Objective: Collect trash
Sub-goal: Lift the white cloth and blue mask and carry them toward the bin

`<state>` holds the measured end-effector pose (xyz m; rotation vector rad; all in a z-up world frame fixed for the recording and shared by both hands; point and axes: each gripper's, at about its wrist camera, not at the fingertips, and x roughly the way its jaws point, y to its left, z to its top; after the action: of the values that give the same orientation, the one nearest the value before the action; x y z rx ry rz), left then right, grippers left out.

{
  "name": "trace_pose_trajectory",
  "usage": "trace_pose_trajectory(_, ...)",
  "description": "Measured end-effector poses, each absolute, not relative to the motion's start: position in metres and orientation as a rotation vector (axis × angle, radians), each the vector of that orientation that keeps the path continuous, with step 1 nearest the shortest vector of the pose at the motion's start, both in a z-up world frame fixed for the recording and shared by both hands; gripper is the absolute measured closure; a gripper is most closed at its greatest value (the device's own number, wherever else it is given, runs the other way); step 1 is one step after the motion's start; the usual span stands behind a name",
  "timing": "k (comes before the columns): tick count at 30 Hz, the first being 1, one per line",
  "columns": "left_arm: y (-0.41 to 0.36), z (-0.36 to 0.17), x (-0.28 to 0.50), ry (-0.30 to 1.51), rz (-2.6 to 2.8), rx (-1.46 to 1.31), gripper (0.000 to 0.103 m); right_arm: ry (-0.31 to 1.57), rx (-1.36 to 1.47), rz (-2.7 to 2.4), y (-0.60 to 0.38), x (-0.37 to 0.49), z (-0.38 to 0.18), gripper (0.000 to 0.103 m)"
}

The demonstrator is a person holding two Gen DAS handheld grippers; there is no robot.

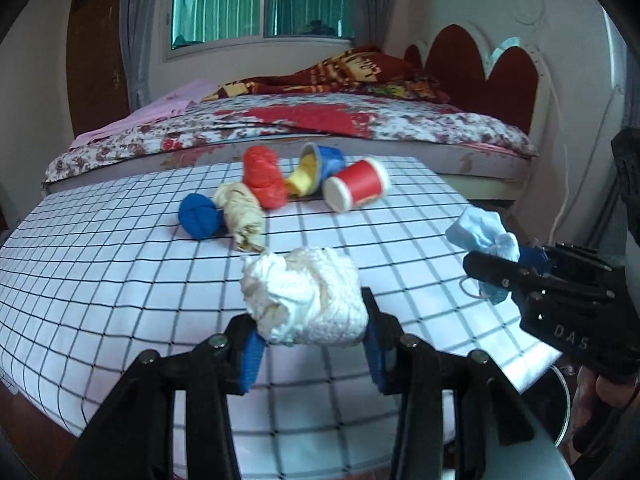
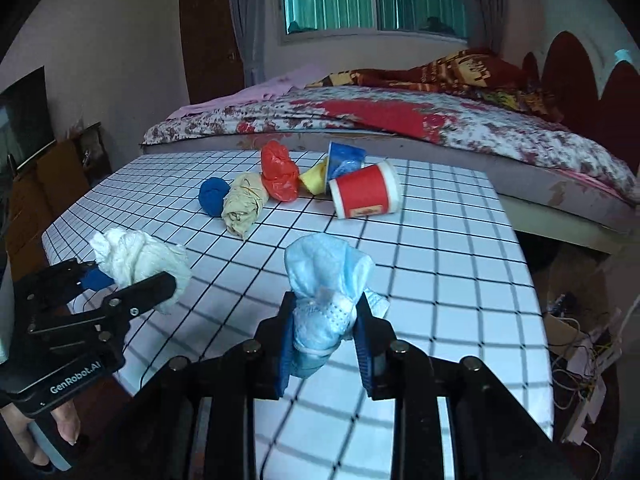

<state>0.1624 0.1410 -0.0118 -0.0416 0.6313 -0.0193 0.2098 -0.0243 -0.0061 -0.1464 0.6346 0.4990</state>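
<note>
My left gripper (image 1: pixel 312 340) is shut on a crumpled white tissue wad (image 1: pixel 304 296), held above the near edge of the checked table (image 1: pixel 120 280); it also shows in the right wrist view (image 2: pixel 120 284) with the tissue wad (image 2: pixel 140 258). My right gripper (image 2: pixel 324 332) is shut on a crumpled light blue face mask (image 2: pixel 328 280), above the table's near right part; it shows in the left wrist view (image 1: pixel 508 268) with the mask (image 1: pixel 480 232). On the table's far side lie a blue wad (image 1: pixel 200 216), a beige wad (image 1: pixel 244 216), a red bag (image 1: pixel 262 180), a yellow scrap (image 1: pixel 302 182), a blue cup (image 1: pixel 326 160) and a red cup (image 1: pixel 358 188).
A bed (image 1: pixel 320 120) with a floral cover stands right behind the table. A white round bin rim (image 1: pixel 562 400) shows low at the table's right side in the left wrist view. Cables and boxes (image 2: pixel 580 352) lie on the floor to the right.
</note>
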Motion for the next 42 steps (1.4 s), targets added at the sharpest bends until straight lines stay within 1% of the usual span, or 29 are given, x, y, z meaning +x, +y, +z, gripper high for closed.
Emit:
trace_pose_trajectory(10, 0.099, 0.007, 0.125, 0.587, -0.080, -0.024, 0.059, 0.557, -0.106, 0.444, -0.082, 0.155, 0.017, 0.075)
trace_pose_trajectory(19, 0.042, 0.013, 0.109, 0.568, -0.182, 0.020, 0.059, 0.524, -0.064, 0.364, -0.140, 0.123, 0.028, 0.075)
trace_pose_trajectory(31, -0.037, 0.010, 0.090, 0.578, -0.325, 0.065, 0.059, 0.521, -0.024, 0.260, -0.219, 0.089, 0.022, 0.074)
trace_pose_trajectory(42, -0.099, -0.018, 0.080, 0.631, -0.448, 0.100, 0.059, 0.581, -0.013, 0.174, -0.282, 0.068, -0.011, 0.074)
